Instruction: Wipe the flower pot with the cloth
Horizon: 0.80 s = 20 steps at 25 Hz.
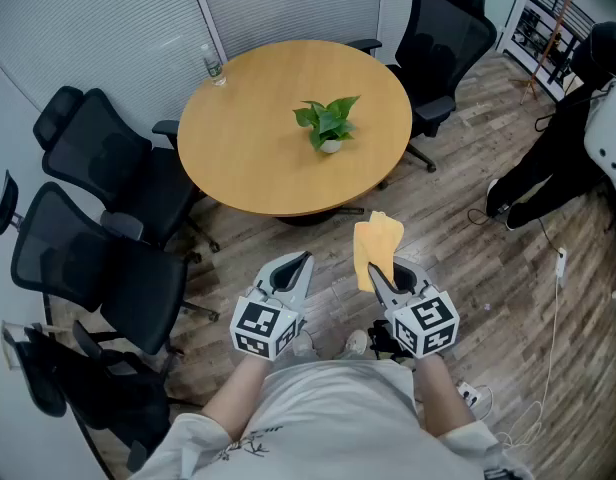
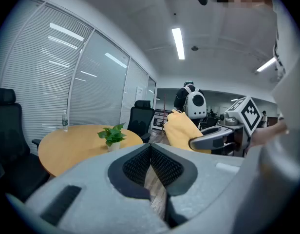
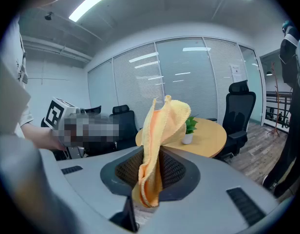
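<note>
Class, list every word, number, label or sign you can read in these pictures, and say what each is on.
None can be read.
Cube on the left gripper: black-and-white square pattern, no letters.
Cube on the right gripper: the same.
Sheet on the glass wall: too small to read.
Bottle label: too small to read.

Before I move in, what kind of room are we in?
Most likely an office meeting room: a round wooden table ringed by black office chairs, glass partition walls with blinds, and a small potted plant on the table.
</note>
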Each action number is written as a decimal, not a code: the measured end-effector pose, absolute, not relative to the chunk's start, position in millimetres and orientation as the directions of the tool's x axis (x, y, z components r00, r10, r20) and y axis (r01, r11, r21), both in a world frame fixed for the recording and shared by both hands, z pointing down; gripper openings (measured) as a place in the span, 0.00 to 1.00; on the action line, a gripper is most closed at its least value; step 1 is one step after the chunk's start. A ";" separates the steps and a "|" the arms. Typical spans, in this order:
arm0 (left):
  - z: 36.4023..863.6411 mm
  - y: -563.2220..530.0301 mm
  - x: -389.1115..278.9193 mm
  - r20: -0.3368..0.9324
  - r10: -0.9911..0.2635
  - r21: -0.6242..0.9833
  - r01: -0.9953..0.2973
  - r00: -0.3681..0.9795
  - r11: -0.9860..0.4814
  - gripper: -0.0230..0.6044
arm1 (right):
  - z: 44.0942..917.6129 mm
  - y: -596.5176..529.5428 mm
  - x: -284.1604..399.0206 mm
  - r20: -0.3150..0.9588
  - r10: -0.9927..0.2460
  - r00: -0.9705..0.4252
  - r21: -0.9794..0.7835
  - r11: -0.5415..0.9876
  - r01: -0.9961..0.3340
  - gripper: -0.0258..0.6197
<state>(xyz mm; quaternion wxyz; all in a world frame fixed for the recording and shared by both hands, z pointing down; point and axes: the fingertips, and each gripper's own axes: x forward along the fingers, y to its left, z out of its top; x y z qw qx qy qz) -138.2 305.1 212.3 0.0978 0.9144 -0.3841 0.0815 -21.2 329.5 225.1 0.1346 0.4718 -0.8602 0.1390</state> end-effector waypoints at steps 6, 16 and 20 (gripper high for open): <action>211.8 305.8 -136.6 0.219 -0.688 0.118 -0.718 0.692 -0.686 0.05 | 224.8 328.7 -22.1 0.359 -0.775 -0.520 -0.107 0.519 -0.848 0.16; 213.3 302.5 -133.8 0.226 -0.687 0.120 -0.720 0.691 -0.684 0.05 | 223.9 327.2 -26.7 0.357 -0.759 -0.545 -0.113 0.544 -0.832 0.16; 214.4 302.6 -129.3 0.227 -0.685 0.120 -0.718 0.692 -0.686 0.05 | 226.4 327.9 -24.7 0.364 -0.752 -0.550 -0.105 0.553 -0.826 0.16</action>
